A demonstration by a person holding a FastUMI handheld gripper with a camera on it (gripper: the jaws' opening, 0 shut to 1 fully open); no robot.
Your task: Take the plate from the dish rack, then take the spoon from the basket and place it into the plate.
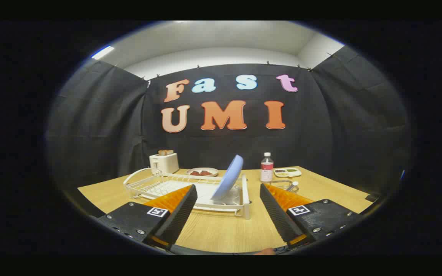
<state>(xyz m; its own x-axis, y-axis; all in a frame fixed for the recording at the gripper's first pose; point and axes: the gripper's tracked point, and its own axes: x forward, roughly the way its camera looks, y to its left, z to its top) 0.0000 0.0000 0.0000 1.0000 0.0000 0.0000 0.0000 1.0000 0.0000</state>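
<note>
Gripper view shows step one in hand: the tool [228, 207] is spread wide and empty above the tabletop [221, 230], the plate [227, 178] leans tilted in the rack [190, 188] just ahead, so the next move calls for advancing to straddle its rim.

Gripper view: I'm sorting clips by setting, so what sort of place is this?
Likely a staged kitchen tabletop in a cloth-walled booth: a wooden table holds a dish rack with a blue plate leaning in it, and a toaster stands behind. The gripper has its jaws open, short of the rack.
</note>
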